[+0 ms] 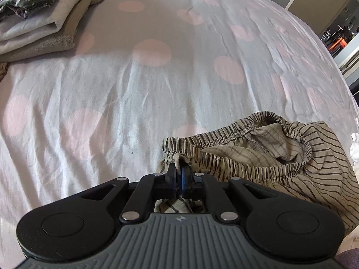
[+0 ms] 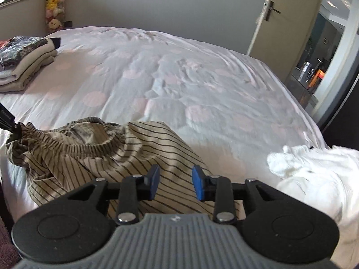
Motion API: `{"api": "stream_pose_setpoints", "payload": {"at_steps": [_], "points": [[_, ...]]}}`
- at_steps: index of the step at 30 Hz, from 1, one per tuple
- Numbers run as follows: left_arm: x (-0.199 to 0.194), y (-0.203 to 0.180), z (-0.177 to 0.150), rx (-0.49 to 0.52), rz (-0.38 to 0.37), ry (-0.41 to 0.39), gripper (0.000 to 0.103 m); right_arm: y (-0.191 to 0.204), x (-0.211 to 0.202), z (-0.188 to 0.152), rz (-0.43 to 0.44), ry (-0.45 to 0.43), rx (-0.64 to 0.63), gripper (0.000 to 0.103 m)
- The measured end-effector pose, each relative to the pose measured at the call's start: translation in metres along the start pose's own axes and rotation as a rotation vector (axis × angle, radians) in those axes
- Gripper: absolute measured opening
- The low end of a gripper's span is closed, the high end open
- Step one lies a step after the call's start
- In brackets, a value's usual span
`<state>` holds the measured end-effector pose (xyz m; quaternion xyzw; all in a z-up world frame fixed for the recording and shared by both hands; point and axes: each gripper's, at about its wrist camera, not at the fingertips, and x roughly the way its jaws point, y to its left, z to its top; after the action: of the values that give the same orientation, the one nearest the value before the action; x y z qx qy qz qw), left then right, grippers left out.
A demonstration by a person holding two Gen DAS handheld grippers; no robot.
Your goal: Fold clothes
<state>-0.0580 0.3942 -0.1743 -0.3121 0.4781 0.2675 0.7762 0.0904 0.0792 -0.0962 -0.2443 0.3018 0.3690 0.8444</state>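
Note:
A beige garment with dark stripes and an elastic waistband [image 1: 280, 154] [image 2: 125, 152] lies crumpled on the near part of the bed. My left gripper [image 1: 178, 170] is shut on the left end of that waistband; its tip also shows at the left edge of the right wrist view [image 2: 12, 127]. My right gripper [image 2: 176, 181] hovers just above the striped cloth, open, with its blue pads apart and nothing pinched between them.
The bed sheet [image 2: 179, 85], white with pale pink dots, spreads ahead. A stack of folded clothes [image 1: 38, 15] [image 2: 24, 60] sits at the far left. A crumpled white garment [image 2: 314, 170] lies at the right. An open door [image 2: 280, 22] stands beyond the bed.

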Motion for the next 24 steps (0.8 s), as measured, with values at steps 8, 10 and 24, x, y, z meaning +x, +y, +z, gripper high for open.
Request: {"api": "stream_pose_setpoints", "payload": {"at_steps": [8, 10, 24], "points": [[0.017, 0.004, 0.001, -0.028, -0.04, 0.029, 0.002, 0.058, 0.087, 0.039, 0.122, 0.054, -0.104, 0.035], [0.02, 0.006, 0.002, -0.04, -0.05, 0.033, 0.002, 0.067, 0.108, 0.044, 0.131, 0.074, -0.117, 0.035], [-0.005, 0.005, 0.014, 0.005, -0.094, -0.126, 0.0, 0.046, 0.115, 0.069, 0.088, 0.025, -0.033, 0.005]]}}
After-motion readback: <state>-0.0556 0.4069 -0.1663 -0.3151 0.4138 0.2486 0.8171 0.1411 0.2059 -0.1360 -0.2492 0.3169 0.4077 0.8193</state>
